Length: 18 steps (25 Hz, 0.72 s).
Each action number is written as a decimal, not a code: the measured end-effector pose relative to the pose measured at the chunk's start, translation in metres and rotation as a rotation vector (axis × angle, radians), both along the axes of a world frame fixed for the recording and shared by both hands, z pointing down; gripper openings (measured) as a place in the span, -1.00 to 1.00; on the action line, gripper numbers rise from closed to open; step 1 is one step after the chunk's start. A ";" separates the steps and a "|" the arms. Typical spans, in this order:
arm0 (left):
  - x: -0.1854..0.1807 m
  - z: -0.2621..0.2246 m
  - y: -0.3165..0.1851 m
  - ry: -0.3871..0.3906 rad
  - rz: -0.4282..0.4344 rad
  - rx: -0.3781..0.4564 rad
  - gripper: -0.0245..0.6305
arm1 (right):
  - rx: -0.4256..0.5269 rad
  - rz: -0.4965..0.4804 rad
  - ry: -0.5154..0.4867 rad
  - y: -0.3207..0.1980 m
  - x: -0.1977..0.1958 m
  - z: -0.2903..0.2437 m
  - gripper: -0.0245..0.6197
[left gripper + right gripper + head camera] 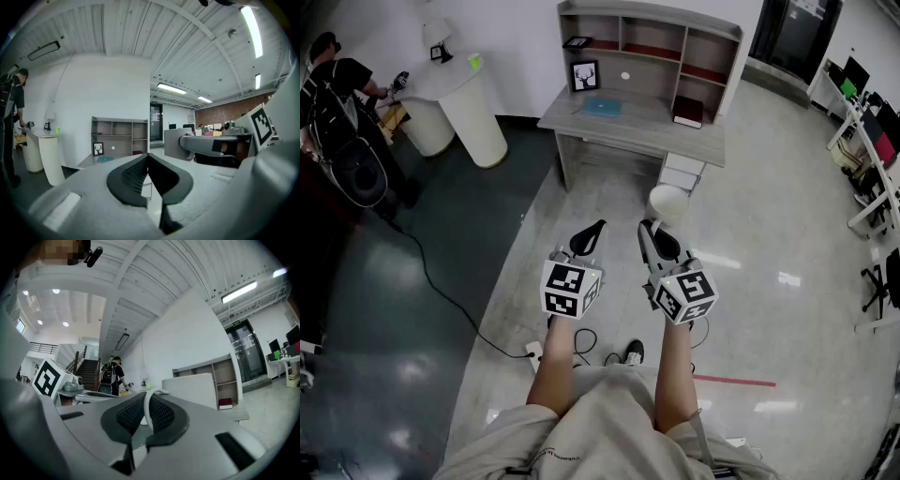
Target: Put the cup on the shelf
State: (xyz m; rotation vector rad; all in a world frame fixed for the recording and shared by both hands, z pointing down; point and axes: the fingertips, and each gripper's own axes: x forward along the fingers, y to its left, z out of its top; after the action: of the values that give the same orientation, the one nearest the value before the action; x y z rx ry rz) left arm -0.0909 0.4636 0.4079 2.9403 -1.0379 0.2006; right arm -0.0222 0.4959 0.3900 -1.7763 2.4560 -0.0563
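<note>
1. The right tool (648, 228) has its jaws clamped on the white cup (667, 202), held at frame centre.
2. The left tool (598, 226) has its jaws pressed together with nothing between them.
3. The shelf (652, 37) stands on the bench (628, 120) at upper centre, well apart from the cup.

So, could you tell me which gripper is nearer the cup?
Right. The right gripper is shut on the handle of the cup; the left gripper sits beside it, shut, empty.
</note>
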 end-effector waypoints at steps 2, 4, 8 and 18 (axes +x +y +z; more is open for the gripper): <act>0.005 -0.001 -0.002 -0.002 -0.002 0.009 -0.90 | 0.009 0.000 -0.001 -0.003 0.005 0.001 -0.85; 0.011 -0.003 -0.004 -0.010 -0.004 0.020 -0.90 | 0.019 -0.006 -0.001 -0.006 0.010 0.000 -0.85; 0.027 -0.013 -0.013 -0.012 -0.024 0.048 -0.90 | 0.037 -0.041 0.006 -0.016 0.021 -0.004 -0.85; 0.061 -0.014 -0.019 0.006 -0.106 0.049 -0.90 | 0.045 -0.143 -0.039 -0.017 0.062 0.001 -0.85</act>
State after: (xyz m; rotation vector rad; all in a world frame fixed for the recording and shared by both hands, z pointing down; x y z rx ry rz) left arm -0.0299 0.4445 0.3937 2.9159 -1.2110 0.1664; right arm 0.0397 0.4790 0.3915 -1.5645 2.5318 -0.0460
